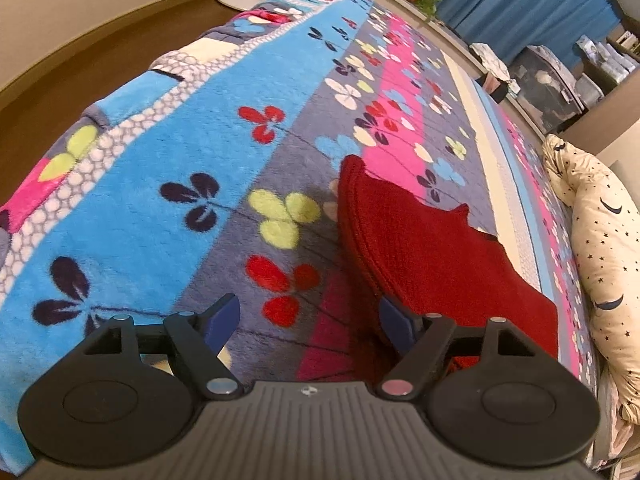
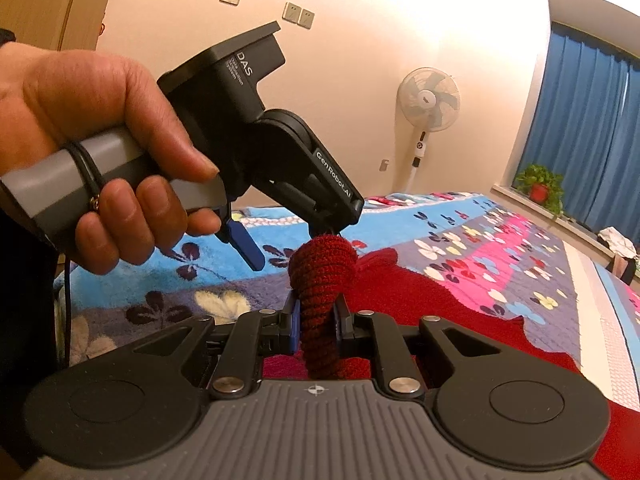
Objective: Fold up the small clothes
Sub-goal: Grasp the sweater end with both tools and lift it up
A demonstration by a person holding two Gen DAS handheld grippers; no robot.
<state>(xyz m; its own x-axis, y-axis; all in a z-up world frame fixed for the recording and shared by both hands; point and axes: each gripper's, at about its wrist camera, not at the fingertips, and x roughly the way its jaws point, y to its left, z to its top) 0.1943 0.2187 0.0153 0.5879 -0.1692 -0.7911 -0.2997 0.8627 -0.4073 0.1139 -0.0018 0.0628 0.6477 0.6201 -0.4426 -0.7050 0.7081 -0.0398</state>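
Overall, the red knitted garment [image 1: 432, 248] lay spread on a bed covered by a bright fleece blanket [image 1: 224, 128] patterned with flowers in blue, grey and pink bands. From the left wrist view, the left gripper [image 1: 310, 322] hung tilted down over the blanket with its jaws standing wide apart; nothing sat between its blue pads [image 1: 222, 322], and the garment's rounded ribbed edge ran just beside and partly under the right-hand finger. No firm contact between that finger and the cloth could be confirmed. From the right wrist view, the right gripper [image 2: 318, 320] was closed tight on a bunched roll of the same red knit, which rose above the fingertips in a rounded lump while the remainder of the garment trailed away flat across the blanket to the right. A person's left hand [image 2: 108, 152] held the left gripper's grey handle in that view, a finger resting on its blue trigger, and the tool's tip stood just above the raised lump of knit. A star-printed pillow [image 1: 600, 248] lay along the far edge of the bed. A white standing fan [image 2: 428, 108] stood against the wall, near blue curtains [image 2: 588, 128] and a potted plant [image 2: 540, 184] on the sill.
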